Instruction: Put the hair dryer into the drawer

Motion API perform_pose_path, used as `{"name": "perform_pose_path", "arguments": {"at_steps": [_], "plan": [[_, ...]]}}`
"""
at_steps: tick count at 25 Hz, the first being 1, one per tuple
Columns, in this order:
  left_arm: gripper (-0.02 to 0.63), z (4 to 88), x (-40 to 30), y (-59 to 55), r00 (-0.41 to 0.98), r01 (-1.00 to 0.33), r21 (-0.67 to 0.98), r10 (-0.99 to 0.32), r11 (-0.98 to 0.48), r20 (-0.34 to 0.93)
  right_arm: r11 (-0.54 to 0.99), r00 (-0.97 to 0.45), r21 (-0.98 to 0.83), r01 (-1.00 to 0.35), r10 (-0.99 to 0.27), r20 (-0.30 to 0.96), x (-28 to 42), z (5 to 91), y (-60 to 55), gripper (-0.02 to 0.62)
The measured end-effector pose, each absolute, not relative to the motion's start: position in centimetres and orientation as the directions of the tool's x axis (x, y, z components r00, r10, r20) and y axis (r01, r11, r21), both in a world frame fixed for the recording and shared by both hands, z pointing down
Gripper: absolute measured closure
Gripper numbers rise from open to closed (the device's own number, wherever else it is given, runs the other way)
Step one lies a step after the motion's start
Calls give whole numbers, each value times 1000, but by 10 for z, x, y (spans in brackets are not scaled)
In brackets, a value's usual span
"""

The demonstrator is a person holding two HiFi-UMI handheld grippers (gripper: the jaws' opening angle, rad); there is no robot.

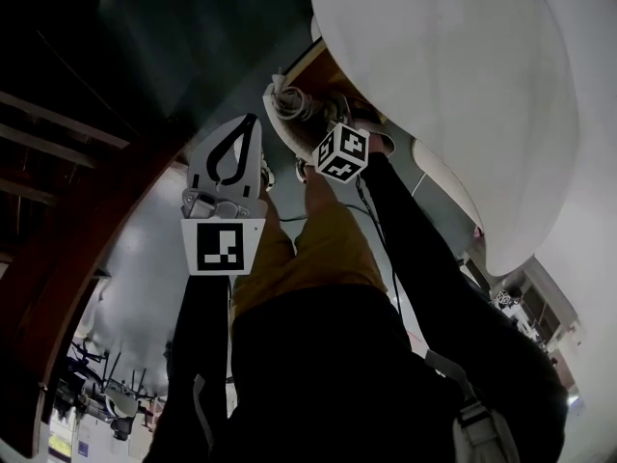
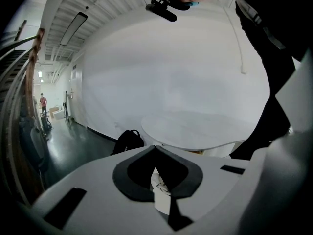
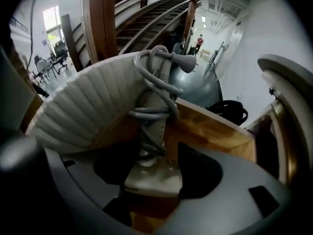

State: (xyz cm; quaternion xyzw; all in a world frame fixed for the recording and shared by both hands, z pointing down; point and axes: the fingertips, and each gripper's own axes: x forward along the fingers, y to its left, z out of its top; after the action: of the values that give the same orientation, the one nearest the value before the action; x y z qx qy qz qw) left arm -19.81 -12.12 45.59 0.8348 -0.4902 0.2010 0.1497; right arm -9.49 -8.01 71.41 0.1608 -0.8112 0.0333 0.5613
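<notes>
The hair dryer is pale grey, with its cord wound round the handle. My right gripper is shut on the foot of that handle and holds it upright in front of the wooden drawer. In the head view the dryer sits just beyond the right gripper's marker cube, by the drawer's wooden edge. My left gripper hangs to the left of the dryer, apart from it. Its jaws meet at the tips with nothing between them, as the left gripper view also shows.
A white round table spreads above and right of the drawer. A black backpack lies on the dark floor beyond. A wooden staircase rises at the left. A white ribbed surface curves left of the dryer's handle.
</notes>
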Motion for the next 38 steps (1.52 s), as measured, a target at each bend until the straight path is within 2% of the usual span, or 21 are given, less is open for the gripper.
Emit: {"name": "perform_pose_path", "arguments": {"at_steps": [4, 6, 10, 14, 17, 21, 24, 31, 38], "plan": [[591, 460, -204, -124, 436, -882, 61, -760, -467, 481, 891, -174, 378, -252, -426, 888, -71, 708, -114, 325], [592, 460, -202, -125, 441, -879, 60, -756, -474, 484, 878, -160, 409, -248, -453, 877, -63, 705, -120, 373], [592, 459, -195, -128, 456, -871, 67, -750, -487, 479, 890, -224, 355, -287, -423, 878, -68, 699, -114, 379], [592, 463, -191, -127, 467, -864, 73, -737, -499, 488, 892, -377, 273, -361, -407, 832, -99, 676, -104, 377], [591, 463, -188, -129, 472, -858, 63, -736, -510, 486, 900, -449, 233, -369, -392, 803, -123, 666, -105, 318], [592, 463, -188, -129, 469, -859, 59, -736, -508, 489, 902, -449, 226, -368, -385, 806, -138, 670, -119, 311], [592, 463, -188, -128, 469, -856, 48, -736, -514, 488, 916, -458, 219, -337, -363, 812, -140, 671, -122, 345], [591, 463, -183, -126, 470, -859, 59, -738, -508, 484, 972, -473, 128, -195, -207, 856, -126, 674, -86, 357], [591, 466, -184, -126, 466, -863, 67, -738, -500, 488, 955, -389, 190, -227, -268, 882, -117, 690, -81, 347]]}}
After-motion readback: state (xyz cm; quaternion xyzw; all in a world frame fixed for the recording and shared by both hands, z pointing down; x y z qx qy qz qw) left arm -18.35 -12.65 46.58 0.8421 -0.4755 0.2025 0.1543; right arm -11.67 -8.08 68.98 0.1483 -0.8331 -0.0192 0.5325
